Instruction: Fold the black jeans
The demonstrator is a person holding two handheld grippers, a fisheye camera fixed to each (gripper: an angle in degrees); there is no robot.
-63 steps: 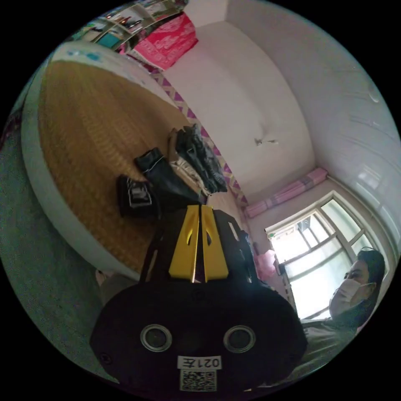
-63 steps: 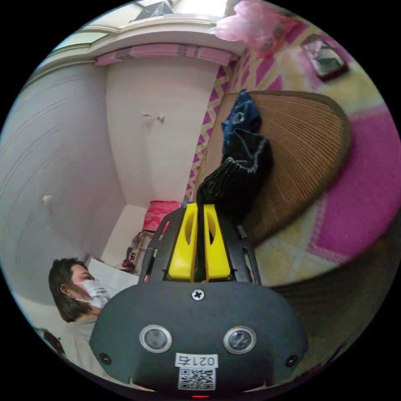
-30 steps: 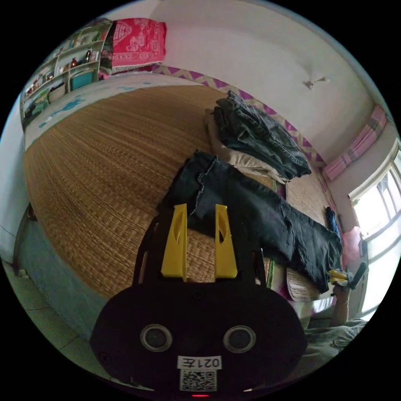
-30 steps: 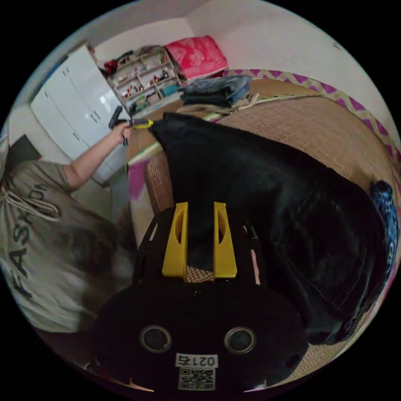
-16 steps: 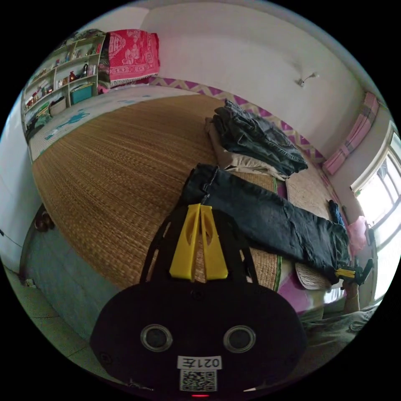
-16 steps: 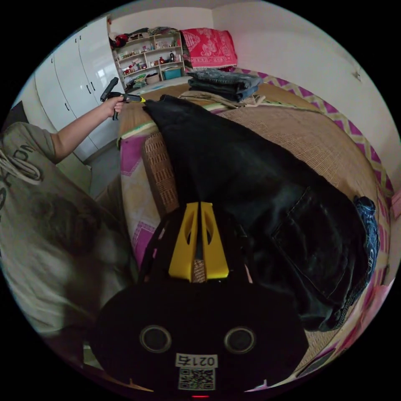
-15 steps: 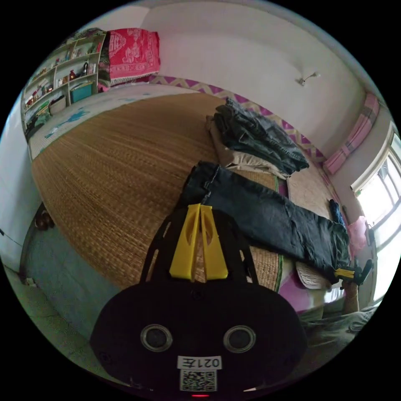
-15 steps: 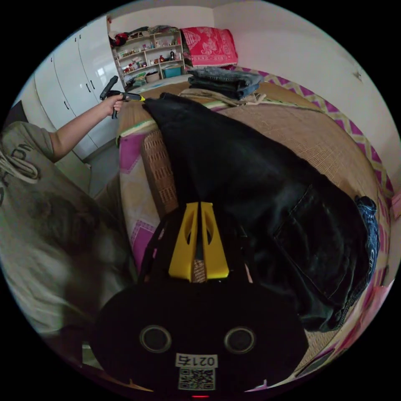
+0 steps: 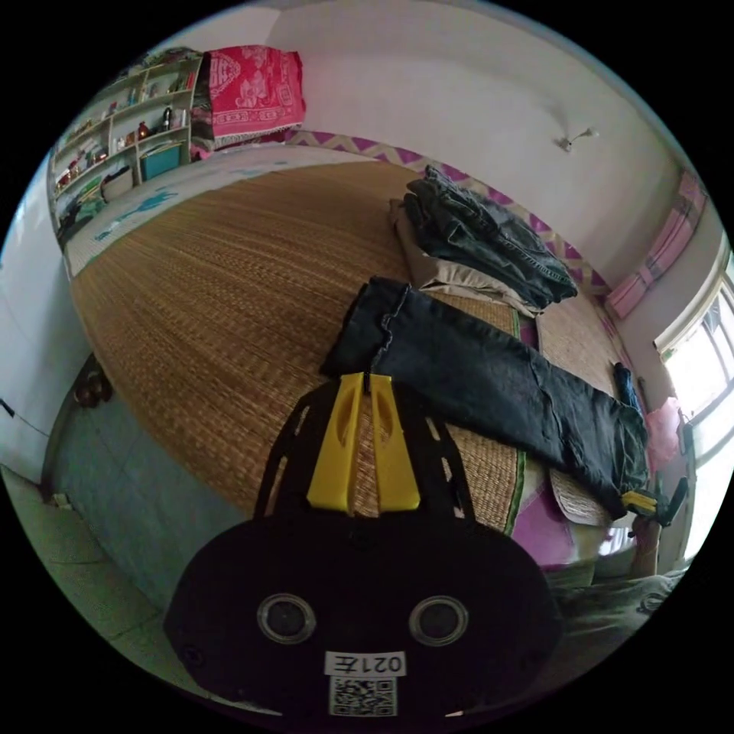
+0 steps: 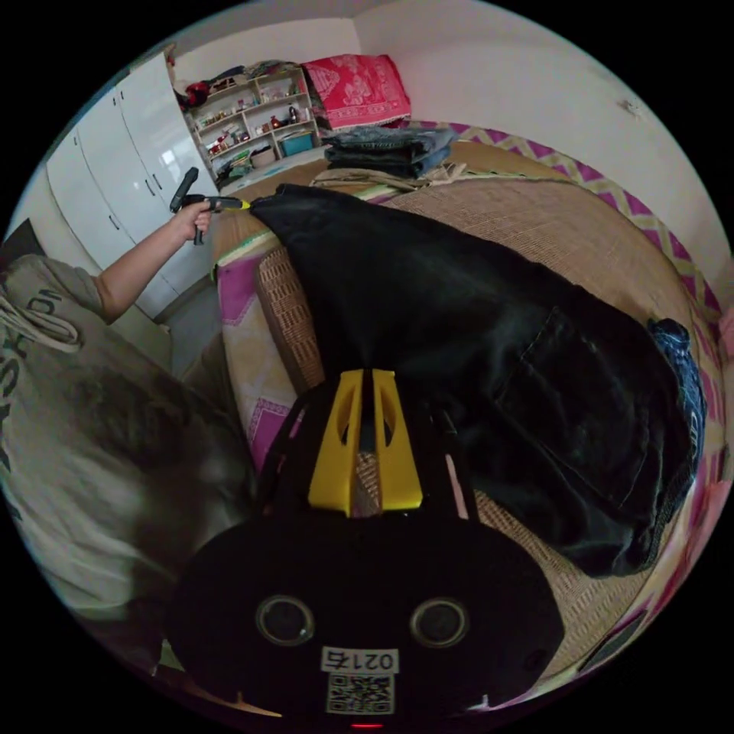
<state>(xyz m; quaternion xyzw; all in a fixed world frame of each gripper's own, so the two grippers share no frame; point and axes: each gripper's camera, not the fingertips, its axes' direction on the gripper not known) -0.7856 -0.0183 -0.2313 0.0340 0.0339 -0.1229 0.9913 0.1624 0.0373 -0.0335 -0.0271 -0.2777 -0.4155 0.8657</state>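
black jeans flat on ribbed straw mat

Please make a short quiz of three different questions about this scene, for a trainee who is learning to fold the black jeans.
1. True or false: the black jeans lie stretched out flat on the woven mat.
2. Which end of the jeans is at the left gripper? A) the leg hems B) the waist
3. What lies just beyond the jeans on the mat, in the left gripper view?

Key:
1. True.
2. A: the leg hems; the right gripper pinches the near edge towards the waist end.
3. A pile of folded clothes, dark garments on top of a beige one.
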